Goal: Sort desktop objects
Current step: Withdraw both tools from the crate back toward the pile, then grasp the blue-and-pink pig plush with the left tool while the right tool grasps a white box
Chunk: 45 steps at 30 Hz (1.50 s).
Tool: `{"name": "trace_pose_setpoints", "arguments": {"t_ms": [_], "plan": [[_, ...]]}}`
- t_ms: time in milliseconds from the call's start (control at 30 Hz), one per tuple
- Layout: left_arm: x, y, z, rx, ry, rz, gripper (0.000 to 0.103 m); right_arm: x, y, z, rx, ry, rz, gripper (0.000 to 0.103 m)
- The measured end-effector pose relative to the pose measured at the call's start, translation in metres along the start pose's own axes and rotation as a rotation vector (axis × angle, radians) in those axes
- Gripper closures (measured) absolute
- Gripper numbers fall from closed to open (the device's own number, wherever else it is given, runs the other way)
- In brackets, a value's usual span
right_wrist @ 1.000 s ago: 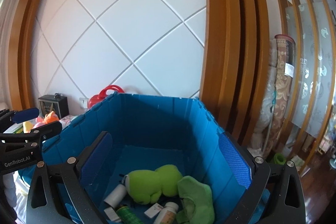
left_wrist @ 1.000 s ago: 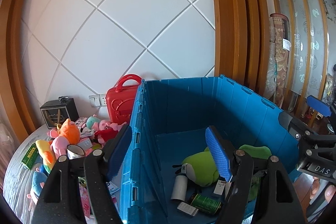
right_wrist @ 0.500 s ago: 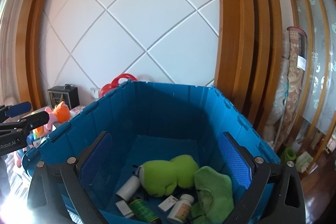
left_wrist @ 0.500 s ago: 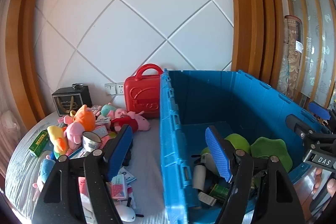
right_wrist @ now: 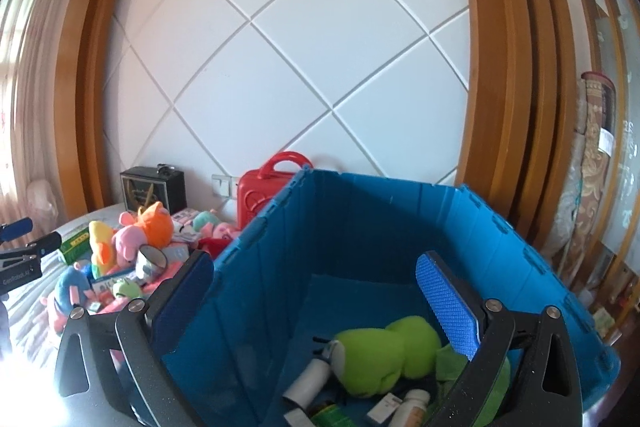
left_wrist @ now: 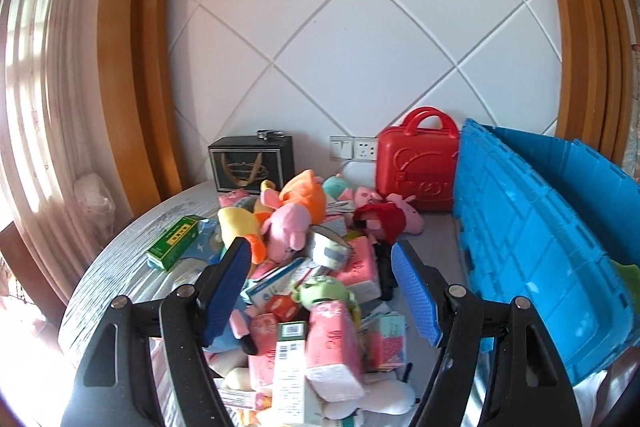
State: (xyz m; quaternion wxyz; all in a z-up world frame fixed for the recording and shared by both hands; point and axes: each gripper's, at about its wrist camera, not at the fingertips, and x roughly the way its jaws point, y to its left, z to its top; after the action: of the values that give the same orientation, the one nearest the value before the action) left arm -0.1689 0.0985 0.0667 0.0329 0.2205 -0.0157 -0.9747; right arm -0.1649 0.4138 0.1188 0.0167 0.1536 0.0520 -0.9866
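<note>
Both my grippers are empty, jaws apart: left gripper (left_wrist: 320, 291) over the toy pile (left_wrist: 304, 267) at lower centre, right gripper (right_wrist: 316, 303) above the blue crate (right_wrist: 400, 227). Next: choose one piece, descend, pinch.

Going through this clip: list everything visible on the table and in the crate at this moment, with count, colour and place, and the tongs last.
Crate: one, blue, right side of the table.
Plush in crate: one, lime green, on the crate floor.
Bottles in crate: at least two, white, beside the green plush.
Suitcase: one, red, against the wall, left of the crate.
Gift box: one, black, by the wall.
Plush pile: several, orange, pink, yellow, red, centre of the table.
Green carton: one, left edge of the pile.
Tissue packs: several, pink, front of the pile.
Left tongs: open, empty, over the pile.
Right tongs: open, empty, over the crate.
</note>
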Motion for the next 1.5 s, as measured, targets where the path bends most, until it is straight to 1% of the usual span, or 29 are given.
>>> {"name": "trace_pose_setpoints", "arguments": {"t_ms": [167,267,333,467,533,600,667,733,800,933,1000,1067,1133,1200,1300,1367,1433,1500], "plan": [[0.025,0.074,-0.006,-0.002,0.024,0.018,0.031,0.008,0.07,0.012,-0.019,-0.019,0.021,0.0],[0.038,0.114,-0.012,0.017,0.045,0.009,0.031,0.013,0.118,0.017,-0.028,-0.027,0.02,0.0],[0.047,0.139,-0.017,0.03,0.063,-0.003,0.031,0.018,0.148,0.017,-0.025,-0.013,0.028,0.0],[0.073,0.18,-0.031,0.046,0.119,-0.022,0.031,0.036,0.199,0.006,-0.034,0.064,0.029,0.0],[0.087,0.197,-0.041,0.043,0.157,-0.019,0.031,0.046,0.217,-0.004,-0.04,0.119,0.009,0.0],[0.1,0.21,-0.053,0.036,0.203,-0.001,0.031,0.055,0.226,-0.016,-0.034,0.175,-0.004,0.0],[0.113,0.221,-0.064,0.024,0.247,-0.007,0.031,0.065,0.232,-0.028,-0.03,0.24,-0.008,0.0],[0.121,0.228,-0.074,0.014,0.282,-0.012,0.031,0.07,0.238,-0.04,-0.047,0.291,-0.016,0.0],[0.125,0.233,-0.082,0.01,0.297,-0.019,0.031,0.078,0.242,-0.049,-0.06,0.332,-0.018,0.0],[0.126,0.233,-0.092,0.024,0.326,-0.024,0.031,0.092,0.245,-0.063,-0.053,0.389,-0.009,0.0],[0.126,0.232,-0.098,0.027,0.336,-0.026,0.031,0.099,0.247,-0.071,-0.044,0.418,0.013,0.0],[0.126,0.231,-0.104,0.027,0.352,-0.007,0.031,0.104,0.25,-0.079,-0.046,0.442,0.043,0.0],[0.127,0.23,-0.11,0.025,0.386,0.023,0.031,0.107,0.252,-0.087,-0.063,0.452,0.068,0.0],[0.125,0.228,-0.116,0.03,0.398,0.006,0.031,0.11,0.253,-0.094,-0.055,0.457,0.095,0.0],[0.124,0.226,-0.12,0.052,0.407,-0.011,0.031,0.113,0.257,-0.102,-0.025,0.481,0.112,0.0],[0.128,0.224,-0.12,0.061,0.414,-0.044,0.031,0.111,0.265,-0.105,-0.031,0.496,0.138,0.0],[0.135,0.219,-0.12,0.092,0.418,-0.078,0.031,0.108,0.275,-0.104,-0.062,0.494,0.126,0.0],[0.142,0.215,-0.122,0.133,0.422,-0.134,0.031,0.105,0.283,-0.105,-0.059,0.498,0.115,0.0]]}}
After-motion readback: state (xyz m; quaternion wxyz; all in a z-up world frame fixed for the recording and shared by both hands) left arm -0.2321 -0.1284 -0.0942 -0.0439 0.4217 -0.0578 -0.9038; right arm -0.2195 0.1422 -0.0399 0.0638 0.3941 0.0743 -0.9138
